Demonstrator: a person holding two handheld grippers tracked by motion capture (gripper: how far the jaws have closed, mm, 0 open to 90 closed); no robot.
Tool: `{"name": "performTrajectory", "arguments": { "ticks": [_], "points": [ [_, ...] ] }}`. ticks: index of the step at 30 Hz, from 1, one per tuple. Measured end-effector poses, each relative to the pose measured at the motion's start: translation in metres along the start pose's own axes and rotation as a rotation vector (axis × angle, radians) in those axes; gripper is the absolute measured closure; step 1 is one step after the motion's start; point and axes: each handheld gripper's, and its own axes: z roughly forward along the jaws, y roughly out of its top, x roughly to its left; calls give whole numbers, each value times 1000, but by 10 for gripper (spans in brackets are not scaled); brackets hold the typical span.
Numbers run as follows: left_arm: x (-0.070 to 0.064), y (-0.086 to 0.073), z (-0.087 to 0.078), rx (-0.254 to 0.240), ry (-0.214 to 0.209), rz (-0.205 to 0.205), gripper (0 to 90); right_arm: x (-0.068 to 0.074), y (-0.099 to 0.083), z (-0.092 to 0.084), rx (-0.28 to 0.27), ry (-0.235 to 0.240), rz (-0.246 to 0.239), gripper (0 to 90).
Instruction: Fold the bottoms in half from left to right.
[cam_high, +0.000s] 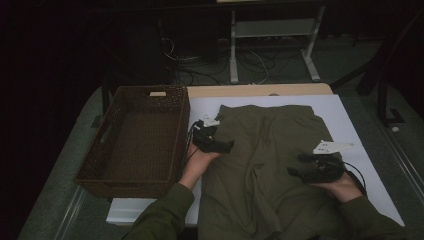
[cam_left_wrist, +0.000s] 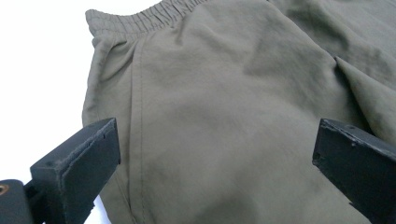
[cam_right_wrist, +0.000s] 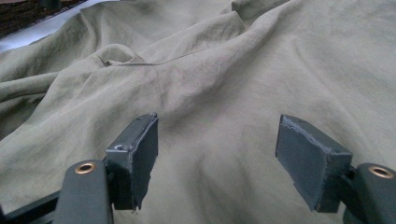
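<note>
Olive-green shorts (cam_high: 265, 160) lie flat on a white table (cam_high: 345, 120), beside a wicker basket (cam_high: 135, 137). The left gripper (cam_high: 227, 146) and right gripper (cam_high: 295, 167) hover over them, jaws apart, gripping nothing. The shorts' hems are cut off at the bottom edge of the high view.

Basket (cam_high: 135, 140) walls off the counter's (cam_high: 345, 120) left side, shorts (cam_high: 265, 160) cover the middle, bare strip open along the right edge, gap between basket and shorts narrow
</note>
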Motion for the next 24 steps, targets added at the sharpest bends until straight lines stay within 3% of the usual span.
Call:
{"name": "performTrajectory", "arguments": {
  "ticks": [8,10,24],
  "points": [
    [9,7,9,0,3,-24,3,0,0,-1,-1,0,4,296],
    [10,8,12,4,15,-12,44,0,0,-1,-1,1,5,295],
    [31,17,26,-1,92,-46,147,0,0,0,1,4,2,296]
  ]
}}
